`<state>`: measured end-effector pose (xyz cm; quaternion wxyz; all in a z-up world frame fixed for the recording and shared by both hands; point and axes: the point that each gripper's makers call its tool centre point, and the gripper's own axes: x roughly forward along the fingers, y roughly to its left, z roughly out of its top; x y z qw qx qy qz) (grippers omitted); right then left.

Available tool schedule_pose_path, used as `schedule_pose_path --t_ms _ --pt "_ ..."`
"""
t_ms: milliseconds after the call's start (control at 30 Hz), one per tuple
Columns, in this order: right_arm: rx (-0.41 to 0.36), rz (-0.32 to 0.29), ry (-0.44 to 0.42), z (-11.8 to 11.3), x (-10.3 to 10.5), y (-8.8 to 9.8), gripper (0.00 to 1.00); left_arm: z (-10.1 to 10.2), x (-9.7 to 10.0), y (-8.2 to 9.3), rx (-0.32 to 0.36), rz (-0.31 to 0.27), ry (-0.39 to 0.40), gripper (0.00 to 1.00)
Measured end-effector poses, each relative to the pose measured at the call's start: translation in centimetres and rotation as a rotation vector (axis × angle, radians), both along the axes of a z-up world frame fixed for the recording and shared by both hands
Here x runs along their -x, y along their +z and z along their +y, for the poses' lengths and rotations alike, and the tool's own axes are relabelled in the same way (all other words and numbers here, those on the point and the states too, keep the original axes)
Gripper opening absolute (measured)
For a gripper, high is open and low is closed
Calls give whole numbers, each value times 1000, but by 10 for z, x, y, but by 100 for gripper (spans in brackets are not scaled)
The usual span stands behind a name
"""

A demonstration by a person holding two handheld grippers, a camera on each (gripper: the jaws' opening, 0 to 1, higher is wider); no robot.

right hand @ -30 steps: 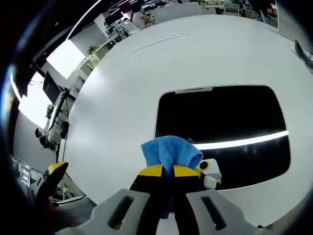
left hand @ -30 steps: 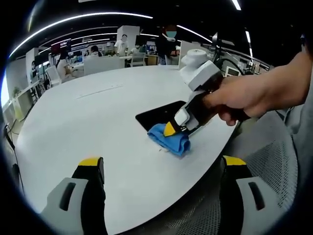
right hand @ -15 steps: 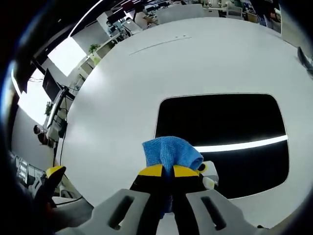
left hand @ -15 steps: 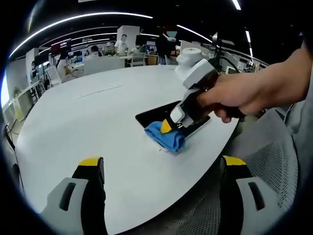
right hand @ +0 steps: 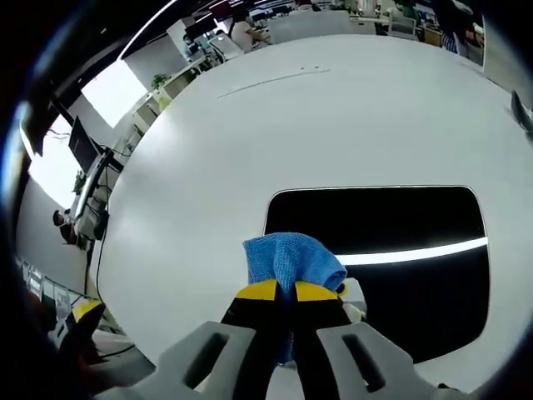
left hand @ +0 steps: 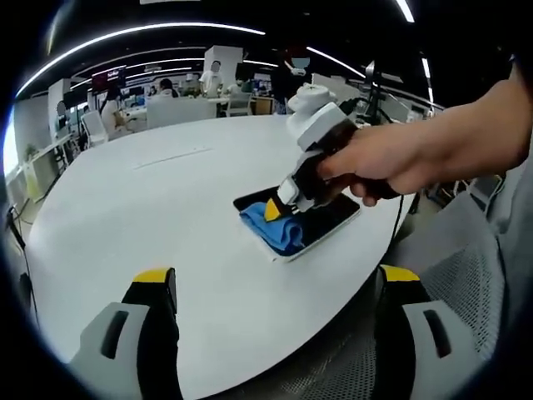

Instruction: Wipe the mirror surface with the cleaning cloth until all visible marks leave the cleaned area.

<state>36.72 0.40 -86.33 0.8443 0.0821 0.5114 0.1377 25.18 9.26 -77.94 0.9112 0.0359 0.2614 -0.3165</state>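
Note:
A dark rectangular mirror (right hand: 400, 250) lies flat on the round white table (right hand: 250, 133), reflecting a bright ceiling light strip. My right gripper (right hand: 283, 292) is shut on a bunched blue cleaning cloth (right hand: 290, 260), which presses on the mirror's near left corner. In the left gripper view the same cloth (left hand: 275, 229) sits on the mirror (left hand: 329, 218) under the right gripper (left hand: 273, 210), held by a person's hand (left hand: 383, 162). My left gripper (left hand: 275, 279) stands open above the table's near edge, well short of the mirror.
A mesh office chair (left hand: 454, 283) sits off the table's right edge. Desks, monitors and people fill the office behind the table (left hand: 166, 100). Bare white tabletop stretches left and beyond the mirror.
The right gripper has pushed the cloth from the table beside the mirror onto the mirror's near corner. The left gripper has stayed where it was.

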Motion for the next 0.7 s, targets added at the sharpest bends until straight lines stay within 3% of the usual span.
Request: schedule_pose_path --t_ms 700 --pt "50 -21 28 -3 -40 -3 0 -2 1 -2 7 3 9 99"
